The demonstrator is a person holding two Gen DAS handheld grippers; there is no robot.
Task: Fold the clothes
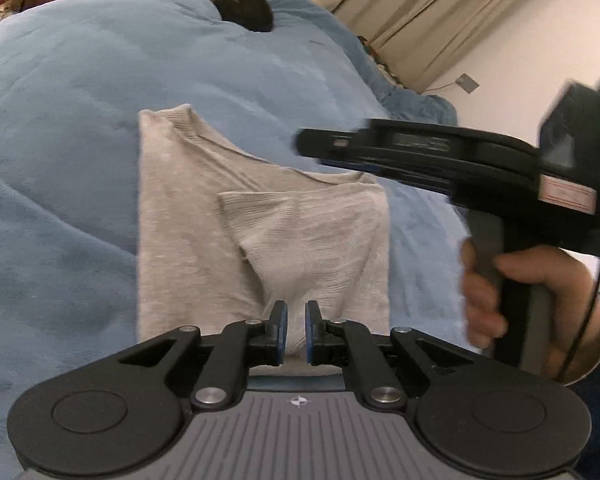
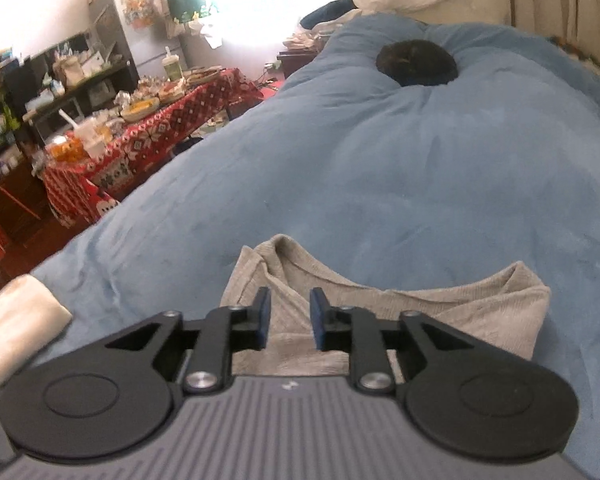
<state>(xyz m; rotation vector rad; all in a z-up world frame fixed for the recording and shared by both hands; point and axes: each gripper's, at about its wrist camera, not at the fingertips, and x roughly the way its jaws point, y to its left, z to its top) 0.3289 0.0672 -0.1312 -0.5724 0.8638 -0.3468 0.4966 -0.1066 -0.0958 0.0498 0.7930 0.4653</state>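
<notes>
I am working over a grey knit top that is lying on the blue duvet of the bed, partly folded: its sides are turned in, so it is forming a narrow upright panel with the neckline at the far end and a ribbed sleeve flap resting across its right half. I judge the sleeves are tucked in this way so that the next fold can bring the near hem up toward the collar.

My left claw is hovering at the near edge of the top, its blue pads drawn almost together with only a slim gap and no cloth caught in it; I am reading it as closed on nothing.

My right claw is standing above the near left part of the garment in its own view, its pads parted and empty, the fabric lying below rather than between them. From the left wrist view this tool is crossing in from the right, blurred, gripped by my hand.

A dark round cushion-like lump is sitting far up the bed, well apart from the top. A white folded cloth is lying at the near left, probably set aside there as finished work.
</notes>
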